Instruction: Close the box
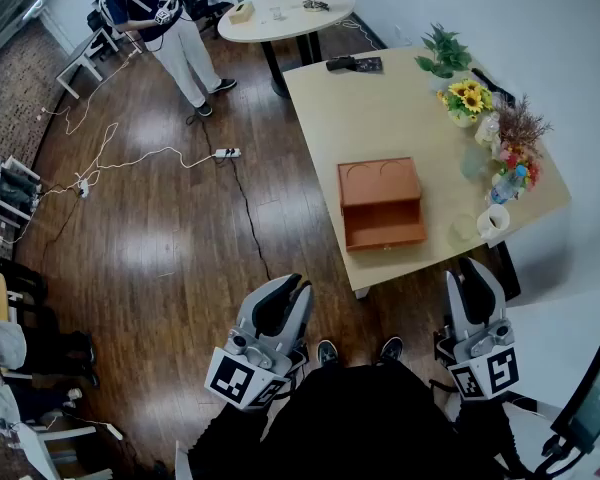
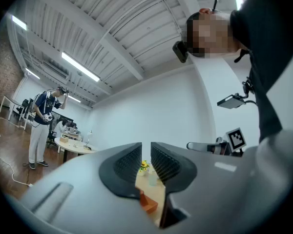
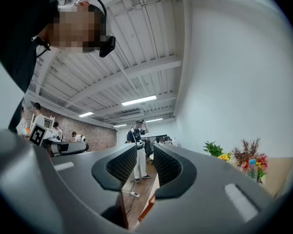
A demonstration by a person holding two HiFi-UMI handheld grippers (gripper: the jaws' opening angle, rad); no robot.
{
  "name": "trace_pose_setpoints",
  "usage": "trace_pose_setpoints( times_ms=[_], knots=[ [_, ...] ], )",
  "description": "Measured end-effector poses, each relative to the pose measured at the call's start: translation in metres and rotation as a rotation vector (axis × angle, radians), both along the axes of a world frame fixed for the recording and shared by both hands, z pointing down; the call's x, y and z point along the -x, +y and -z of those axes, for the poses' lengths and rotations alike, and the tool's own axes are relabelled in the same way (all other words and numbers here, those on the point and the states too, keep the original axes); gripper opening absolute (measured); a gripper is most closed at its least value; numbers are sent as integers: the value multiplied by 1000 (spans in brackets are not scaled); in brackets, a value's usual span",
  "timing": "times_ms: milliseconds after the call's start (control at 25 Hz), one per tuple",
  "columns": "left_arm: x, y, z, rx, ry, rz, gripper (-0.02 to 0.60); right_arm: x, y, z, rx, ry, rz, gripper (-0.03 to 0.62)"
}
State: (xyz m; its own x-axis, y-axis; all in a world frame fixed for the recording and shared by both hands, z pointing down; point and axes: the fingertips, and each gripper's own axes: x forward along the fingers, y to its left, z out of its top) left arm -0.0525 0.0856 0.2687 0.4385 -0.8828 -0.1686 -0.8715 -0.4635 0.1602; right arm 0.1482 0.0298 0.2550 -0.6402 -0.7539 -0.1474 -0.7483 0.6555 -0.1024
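Observation:
The orange-brown box (image 1: pixel 381 204) lies open on the light wood table (image 1: pixel 400 108), its lid (image 1: pixel 380 181) folded flat away from me and its tray (image 1: pixel 384 227) toward the near edge. Both grippers hang low by my body, short of the table. My left gripper (image 1: pixel 288 290) is over the floor, left of the table corner, jaws together with nothing in them. My right gripper (image 1: pixel 472 270) is just off the table's near right corner, also shut and empty. A bit of the box (image 2: pixel 147 202) shows past the left gripper (image 2: pixel 146 152), and its edge (image 3: pixel 147 209) shows below the right gripper (image 3: pixel 145 152).
Sunflowers (image 1: pixel 467 100), a green plant (image 1: pixel 442 52), dried flowers (image 1: pixel 516 140), a white mug (image 1: pixel 494 220) and a glass (image 1: pixel 463 230) line the table's right side. Black items (image 1: pixel 354 64) sit at its far end. A round table (image 1: pixel 285 13), a standing person (image 1: pixel 170 23) and floor cables (image 1: pixel 227 153) lie beyond.

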Motion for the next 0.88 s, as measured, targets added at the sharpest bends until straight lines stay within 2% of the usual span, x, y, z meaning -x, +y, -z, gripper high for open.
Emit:
trace_pose_setpoints(
  times_ms=[240,480,680,880],
  knots=[
    [26,-6,-5,3,-2,-7,38,26,-2,-2,-14,19,-6,107],
    [31,-16,-17,16,-11,-108,38,61,-1,-16,13,59,-29,107],
    [24,-32,-42,70,-18,-167,37,81,-6,-39,53,101,-22,107],
    [5,-55,-74,152,-52,-169,38,83,-27,-79,104,121,3,107]
  ],
)
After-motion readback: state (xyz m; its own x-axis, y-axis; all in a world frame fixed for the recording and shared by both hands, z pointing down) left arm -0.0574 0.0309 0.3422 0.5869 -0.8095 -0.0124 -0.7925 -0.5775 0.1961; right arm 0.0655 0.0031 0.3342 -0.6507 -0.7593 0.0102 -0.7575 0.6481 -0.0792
